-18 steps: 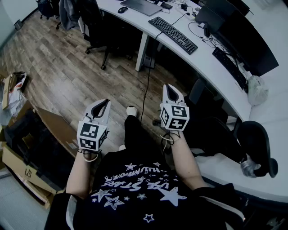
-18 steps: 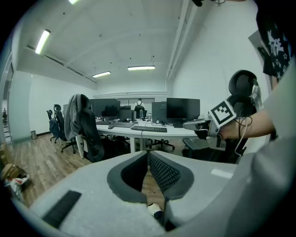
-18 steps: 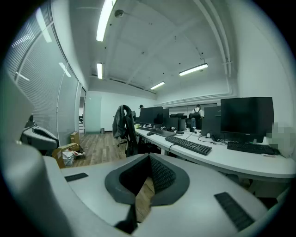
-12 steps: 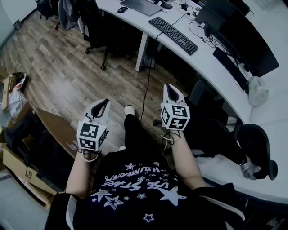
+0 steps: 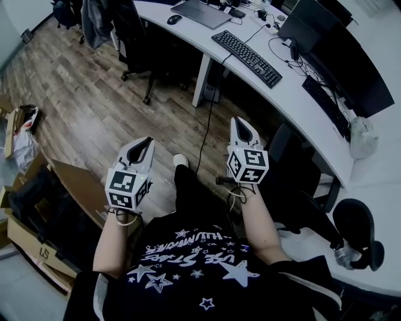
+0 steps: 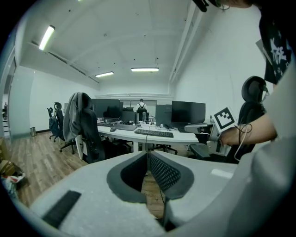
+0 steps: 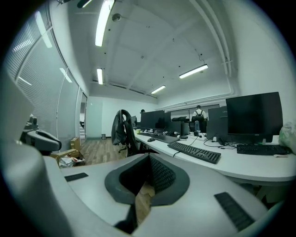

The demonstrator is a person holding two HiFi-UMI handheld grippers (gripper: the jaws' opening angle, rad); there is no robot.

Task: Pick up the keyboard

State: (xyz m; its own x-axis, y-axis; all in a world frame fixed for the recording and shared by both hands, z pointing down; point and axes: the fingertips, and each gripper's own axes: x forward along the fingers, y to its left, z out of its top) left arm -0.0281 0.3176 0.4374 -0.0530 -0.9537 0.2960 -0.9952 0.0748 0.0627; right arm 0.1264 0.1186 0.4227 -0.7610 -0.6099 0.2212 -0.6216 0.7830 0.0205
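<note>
A black keyboard (image 5: 246,57) lies on the curved white desk (image 5: 294,103), well ahead of both grippers; it also shows in the right gripper view (image 7: 194,152) and, farther off, in the left gripper view (image 6: 154,133). My left gripper (image 5: 145,142) is held over the wooden floor, jaws shut with nothing between them (image 6: 148,153). My right gripper (image 5: 241,120) is level with it, nearer the desk, jaws also shut and empty (image 7: 149,157). Neither gripper touches the keyboard.
A second black keyboard (image 5: 322,103) lies further right before dark monitors (image 5: 338,56). A laptop (image 5: 200,11) and mouse (image 5: 172,19) sit at the desk's far end. A chair draped with a jacket (image 5: 100,19) stands behind. Cardboard boxes (image 5: 37,207) are at left, a black chair (image 5: 357,229) at right.
The desk and keyboard have slid slightly down and right in the head view as the camera shifted. Both grippers keep the same pose, shut.
</note>
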